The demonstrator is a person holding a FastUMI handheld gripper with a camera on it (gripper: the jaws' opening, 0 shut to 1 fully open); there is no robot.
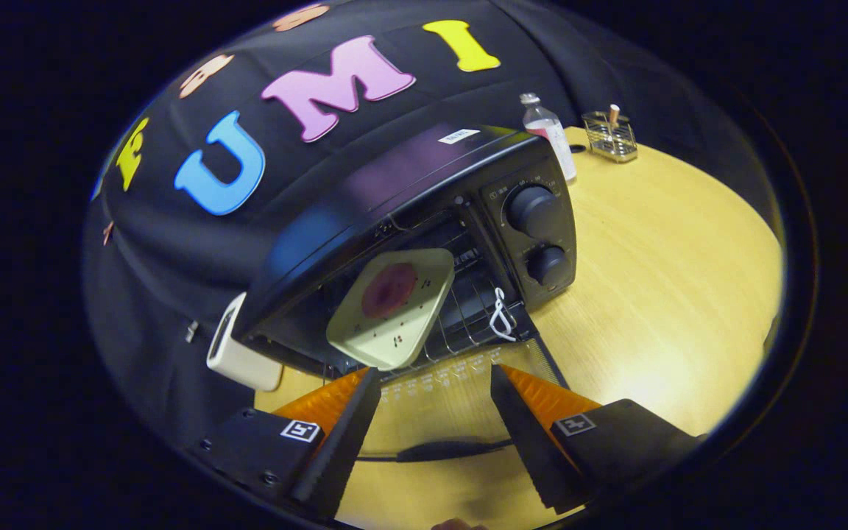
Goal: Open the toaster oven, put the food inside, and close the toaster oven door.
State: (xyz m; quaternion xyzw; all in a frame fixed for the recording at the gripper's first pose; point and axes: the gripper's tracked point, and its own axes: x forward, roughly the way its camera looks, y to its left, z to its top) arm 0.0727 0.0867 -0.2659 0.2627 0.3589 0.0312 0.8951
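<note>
In the gripper view, nearest the camera, the claw (435,386) stands released: its two fingers are spread wide with nothing between them but the lowered glass door (461,401) of the toaster oven (424,221). Through the glass the door's dark handle (442,449) shows close to the fingers' roots.

Just ahead of the fingertips, on the wire rack (468,316) at the mouth of the toaster oven, lies the plate (392,305) with the food (389,289), a dark reddish round piece at its middle. The plate's near corner sits almost against the tip of one finger (354,419), apart from it as far as can be told. The plate reads as resting half in the oven mouth, tilted in the view, its long axis running diagonally away from that finger toward the oven's two knobs (538,235).

The food looks placed, so the coming move probably turns on the door, which lies flat under and between the fingers, hinged at the oven's front; the claw would have to draw back clear of the door's edge and lift it.

A white hook-like clip (499,315) hangs at the rack's knob side. The oven stands on a pale wooden counter (652,280); beyond its knob end stand a small clear bottle (550,136) and a wire holder (610,135), well apart from the claw. A pale block (236,346) sits at the oven's far end, against the booth's black cloth wall.
</note>
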